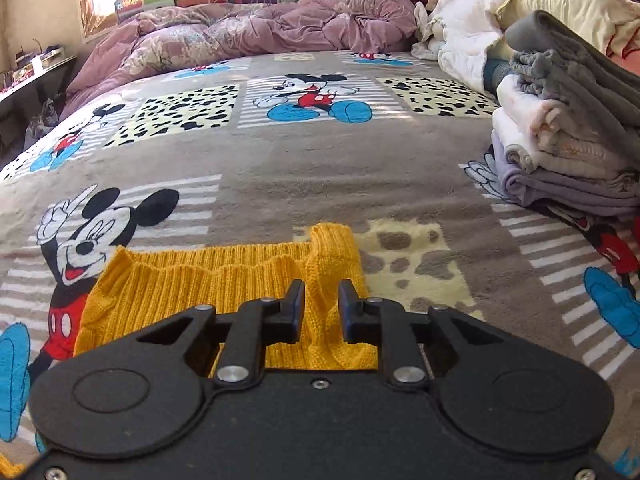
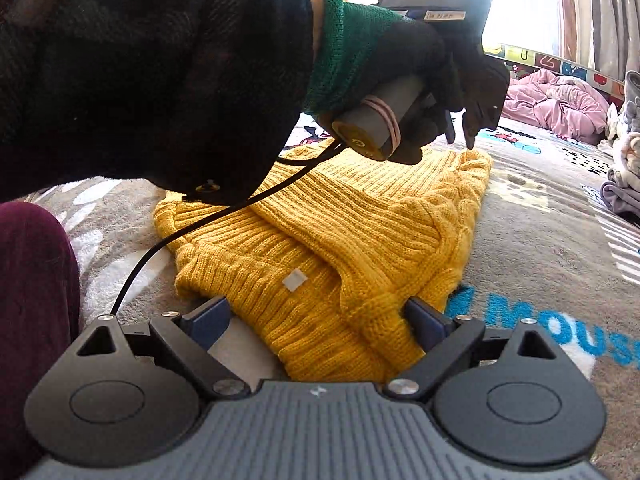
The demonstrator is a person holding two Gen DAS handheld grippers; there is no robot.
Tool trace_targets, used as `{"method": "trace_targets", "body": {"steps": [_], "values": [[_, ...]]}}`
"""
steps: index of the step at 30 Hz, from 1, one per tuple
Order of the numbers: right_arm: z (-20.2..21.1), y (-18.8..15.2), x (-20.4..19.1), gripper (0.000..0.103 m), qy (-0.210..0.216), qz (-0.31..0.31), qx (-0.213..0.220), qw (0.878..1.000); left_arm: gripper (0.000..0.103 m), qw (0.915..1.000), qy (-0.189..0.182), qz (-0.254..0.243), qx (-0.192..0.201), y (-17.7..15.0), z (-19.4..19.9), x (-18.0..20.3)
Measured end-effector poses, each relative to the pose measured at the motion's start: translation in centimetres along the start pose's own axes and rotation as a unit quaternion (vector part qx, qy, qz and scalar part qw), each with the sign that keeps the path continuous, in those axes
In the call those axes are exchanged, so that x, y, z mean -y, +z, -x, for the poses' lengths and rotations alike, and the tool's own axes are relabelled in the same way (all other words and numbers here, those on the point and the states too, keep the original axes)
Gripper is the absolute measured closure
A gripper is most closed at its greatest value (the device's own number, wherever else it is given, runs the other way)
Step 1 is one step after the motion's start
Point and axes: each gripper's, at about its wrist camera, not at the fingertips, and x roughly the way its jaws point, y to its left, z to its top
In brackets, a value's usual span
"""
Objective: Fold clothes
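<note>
Yellow chunky-knit sweater (image 2: 340, 236) lies part-folded on the Mickey Mouse blanket (image 1: 280, 168); soft, floppy, grippy, light. Left tongs (image 1: 321, 308) slightly parted over an edge, gripping nothing. Right tongs (image 2: 316, 320) wide open, straddling the ribbed hem. Pinch doubled rib edges, not the loose middle

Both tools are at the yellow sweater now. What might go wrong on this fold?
1. The left tool has a narrow gap over a bunched ridge of the yellow sweater; it may pinch only a few loops and slip.
2. The black cable lies across the sweater and could snag in the fold.
3. The stack of folded clothes sits close on the right; a wide swing might topple it.
</note>
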Motion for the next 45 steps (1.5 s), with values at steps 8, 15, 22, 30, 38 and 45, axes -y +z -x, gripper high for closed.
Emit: {"method": "trace_targets", "body": {"steps": [8,15,22,30,38,45], "values": [[-0.2,0.0,-0.3,0.007,0.000,0.009,-0.006,1.000,0.080,0.9971,-0.009,0.028,-0.070,0.2,-7.0,-0.8],[-0.2,-0.1,-0.8,0.006,-0.008,0.026,-0.013,1.000,0.079,0.9953,-0.025,0.092,-0.020,-0.3,1.0,-3.1],[0.4,-0.4,-1.6,0.006,-0.026,0.041,-0.001,0.999,0.078,0.9931,-0.093,0.071,-0.008,-4.9,8.4,-2.1],[1.3,-1.8,-2.4,0.006,-0.040,0.072,0.016,0.996,0.066,0.9912,-0.084,0.090,-0.047,-6.9,4.7,-0.7],[2.9,-1.5,-2.5,0.008,-0.058,0.079,0.034,0.995,0.053,0.9729,-0.064,0.217,0.044,-11.1,18.2,-8.0],[1.6,-2.3,-2.6,0.003,-0.022,0.064,0.001,0.998,0.050,0.9395,0.000,0.342,0.019,-17.8,20.2,-12.6]]}}
